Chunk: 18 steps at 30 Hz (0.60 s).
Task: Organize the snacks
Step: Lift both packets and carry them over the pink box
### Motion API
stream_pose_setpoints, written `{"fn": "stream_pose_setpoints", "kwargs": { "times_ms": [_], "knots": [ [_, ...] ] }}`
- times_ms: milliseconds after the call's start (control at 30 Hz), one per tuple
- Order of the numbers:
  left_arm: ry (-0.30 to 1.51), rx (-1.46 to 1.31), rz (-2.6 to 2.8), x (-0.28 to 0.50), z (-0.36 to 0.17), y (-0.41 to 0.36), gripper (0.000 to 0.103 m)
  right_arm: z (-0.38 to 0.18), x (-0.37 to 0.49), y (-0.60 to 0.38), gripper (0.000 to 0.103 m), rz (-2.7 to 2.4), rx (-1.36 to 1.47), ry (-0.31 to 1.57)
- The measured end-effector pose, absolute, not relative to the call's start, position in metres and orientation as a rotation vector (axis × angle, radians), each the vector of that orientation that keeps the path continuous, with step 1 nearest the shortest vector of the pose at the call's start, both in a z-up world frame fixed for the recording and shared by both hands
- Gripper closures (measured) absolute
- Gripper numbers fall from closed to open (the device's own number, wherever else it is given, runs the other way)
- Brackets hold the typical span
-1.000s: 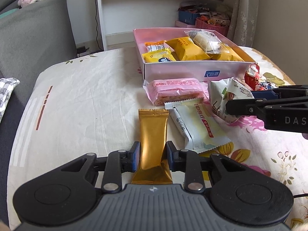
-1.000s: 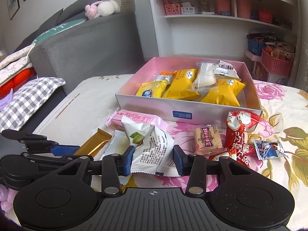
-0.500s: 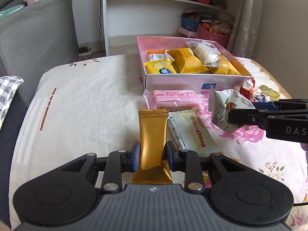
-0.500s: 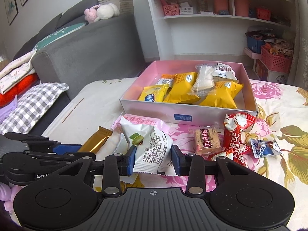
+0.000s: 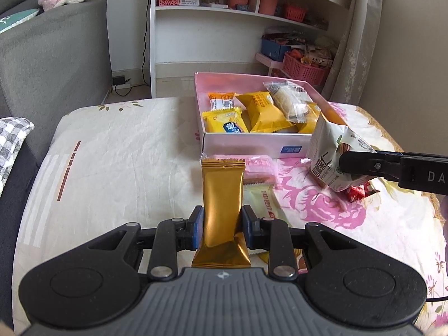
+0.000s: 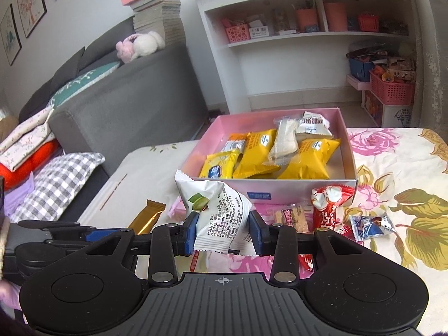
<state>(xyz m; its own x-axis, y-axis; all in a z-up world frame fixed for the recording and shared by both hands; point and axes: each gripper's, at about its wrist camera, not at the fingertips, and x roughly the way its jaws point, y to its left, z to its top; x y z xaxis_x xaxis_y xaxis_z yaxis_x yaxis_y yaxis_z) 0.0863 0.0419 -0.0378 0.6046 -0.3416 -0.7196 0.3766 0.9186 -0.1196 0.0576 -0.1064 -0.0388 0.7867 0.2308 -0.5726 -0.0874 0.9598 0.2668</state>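
My left gripper (image 5: 222,228) is shut on a gold snack bar (image 5: 222,198), held off the table; the bar also shows in the right wrist view (image 6: 147,218). My right gripper (image 6: 222,231) is shut on a white snack pouch (image 6: 215,210), lifted short of the pink box's near wall; the pouch also shows in the left wrist view (image 5: 333,156). The pink box (image 5: 252,142) holds several yellow packets (image 6: 305,158) and a clear-wrapped pastry (image 6: 284,140). A pink wafer pack (image 5: 259,166) and a pale green packet (image 5: 263,198) lie on the cloth.
Red candies (image 6: 327,204), a small biscuit (image 6: 294,217) and a blue-white candy (image 6: 371,224) lie right of the box front. A grey sofa (image 6: 126,106) stands left and a white shelf (image 6: 294,39) behind. The table's left edge is near a checked cushion (image 6: 56,182).
Both grippers have risen and moved toward the box, each carrying its snack: the gold bar and the white pouch are lifted off the cloth.
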Motion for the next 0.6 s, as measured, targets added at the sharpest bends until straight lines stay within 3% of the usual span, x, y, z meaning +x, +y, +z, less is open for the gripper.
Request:
{"fn": "stream_pose_setpoints", "kwargs": {
  "times_ms": [600],
  "knots": [
    [0.756, -0.027, -0.419, 0.110, -0.018, 0.019, 0.077, -0.022, 0.073, -0.147, 0.066, 0.100, 0.360, 0.593]
  ]
}}
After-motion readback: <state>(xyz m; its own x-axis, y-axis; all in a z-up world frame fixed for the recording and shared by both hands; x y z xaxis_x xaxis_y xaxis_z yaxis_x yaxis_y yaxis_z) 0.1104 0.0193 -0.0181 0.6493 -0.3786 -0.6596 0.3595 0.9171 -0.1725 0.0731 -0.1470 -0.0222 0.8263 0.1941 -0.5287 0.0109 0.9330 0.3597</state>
